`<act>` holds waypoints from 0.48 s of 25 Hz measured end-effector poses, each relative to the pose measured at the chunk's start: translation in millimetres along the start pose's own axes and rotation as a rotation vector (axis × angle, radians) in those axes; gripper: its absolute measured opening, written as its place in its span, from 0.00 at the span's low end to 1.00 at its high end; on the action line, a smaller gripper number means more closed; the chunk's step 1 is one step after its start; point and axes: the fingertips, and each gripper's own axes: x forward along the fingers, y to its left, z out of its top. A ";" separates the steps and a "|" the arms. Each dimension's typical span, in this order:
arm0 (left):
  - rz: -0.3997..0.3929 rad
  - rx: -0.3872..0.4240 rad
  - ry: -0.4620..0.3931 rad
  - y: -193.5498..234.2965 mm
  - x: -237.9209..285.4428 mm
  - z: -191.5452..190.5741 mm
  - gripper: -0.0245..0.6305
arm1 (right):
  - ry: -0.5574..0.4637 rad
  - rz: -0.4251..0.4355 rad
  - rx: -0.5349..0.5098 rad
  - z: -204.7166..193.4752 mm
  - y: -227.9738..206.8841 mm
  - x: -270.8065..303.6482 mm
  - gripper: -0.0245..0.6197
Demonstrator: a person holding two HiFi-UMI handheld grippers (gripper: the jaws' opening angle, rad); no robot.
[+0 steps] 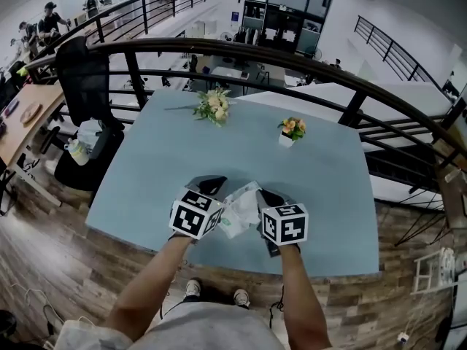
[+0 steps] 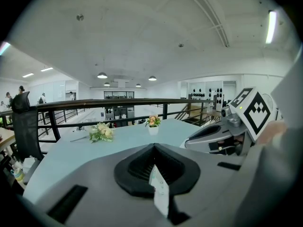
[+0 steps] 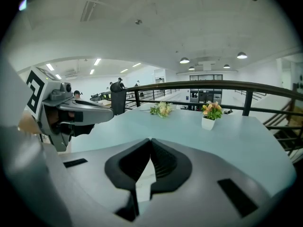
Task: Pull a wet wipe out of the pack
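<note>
The wet wipe pack (image 1: 232,223) is up off the light blue table (image 1: 168,152), held in the air between the two grippers over the table's near edge. From above, its long axis runs away from the person and leans a little to their right. The greenish end is nearest the person and the white end points toward the far side.

The left gripper (image 1: 210,188) has its jaws together on a thin white edge of the pack that carries small printed marks. The strip stands on edge between the pads. The right gripper (image 1: 267,197) has its jaws closed on a plain white sheet, apparently the wet wipe (image 3: 143,179). I cannot tell where the sheet leaves the pack. The two grippers sit side by side, close together, both angled down toward the tabletop.

Ahead of them the tabletop is bare up to a loose bunch of flowers (image 1: 213,106) lying near the far edge. A small white pot of orange flowers (image 1: 290,131) stands to the right of the bunch, and both are well apart from the grippers. A dark curved railing (image 1: 241,49) runs just behind the table. A black office chair (image 1: 84,86) stands off the far left corner. Wooden floor (image 1: 58,254) shows on the near side.
</note>
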 end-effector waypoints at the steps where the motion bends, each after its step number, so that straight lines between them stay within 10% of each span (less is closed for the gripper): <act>1: 0.000 0.001 -0.002 -0.1 -0.6 0.7 0.03 | -0.011 -0.003 0.001 3.1 -0.2 -1.8 0.05; 12: -0.006 0.014 -0.019 -5.4 -2.7 7.2 0.03 | -0.097 -0.041 -0.002 32.0 -7.4 -24.3 0.05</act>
